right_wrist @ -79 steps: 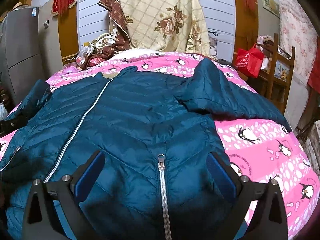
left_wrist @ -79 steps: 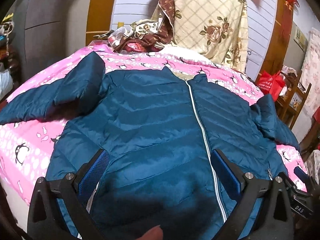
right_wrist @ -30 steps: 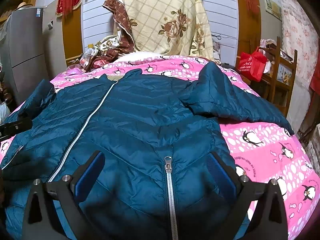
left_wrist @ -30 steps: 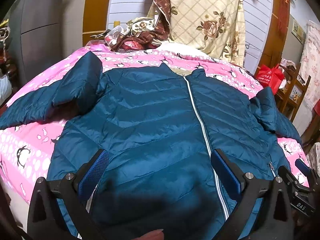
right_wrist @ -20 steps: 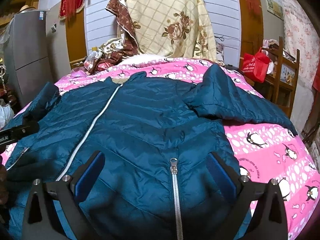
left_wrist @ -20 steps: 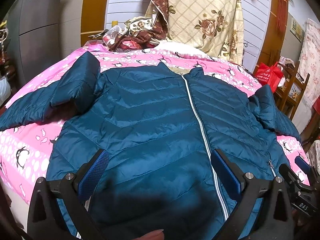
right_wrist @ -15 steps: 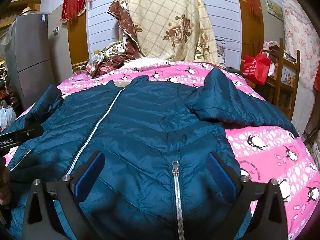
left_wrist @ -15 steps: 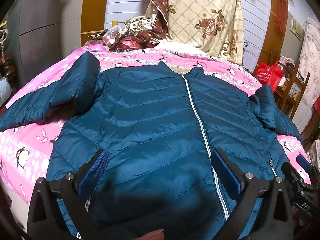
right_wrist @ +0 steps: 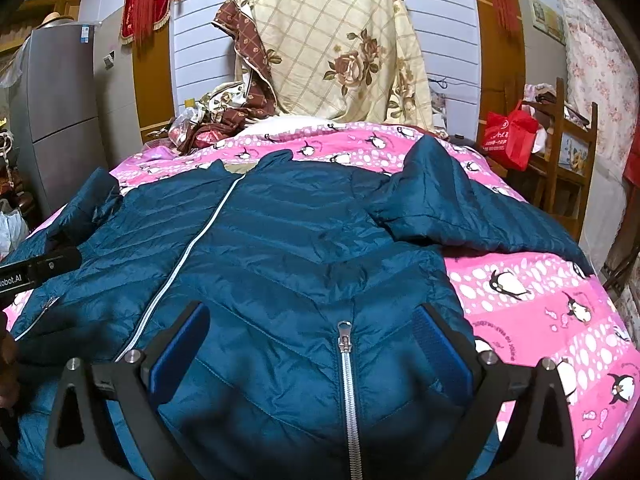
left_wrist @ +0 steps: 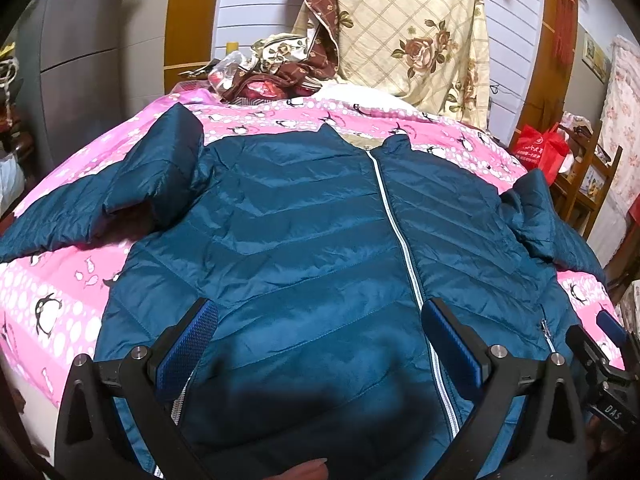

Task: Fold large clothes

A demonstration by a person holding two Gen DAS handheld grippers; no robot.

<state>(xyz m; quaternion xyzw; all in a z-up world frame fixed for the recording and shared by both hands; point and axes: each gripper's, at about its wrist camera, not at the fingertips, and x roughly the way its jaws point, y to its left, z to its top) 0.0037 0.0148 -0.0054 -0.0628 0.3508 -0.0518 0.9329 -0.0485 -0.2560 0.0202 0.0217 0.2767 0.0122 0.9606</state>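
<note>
We see a teal quilted jacket (left_wrist: pixel 320 240) lying flat, zipped, sleeves spread, filling the frame's centre on a pink penguin-print bed (right_wrist: pixel 552 312). Both tongs, left (left_wrist: pixel 320 336) and right (right_wrist: pixel 308 340), gape empty; no fold made yet.

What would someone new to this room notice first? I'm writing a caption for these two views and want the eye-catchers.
The big teal puffer jacket dominates, spread front-up and zipped across the bed, sleeves flung out to both sides. Under it glows a bright pink penguin-print blanket. Behind the bed hangs a cream quilt with roses, and the left gripper and right gripper frame the jacket's hem with jaws wide apart.
</note>
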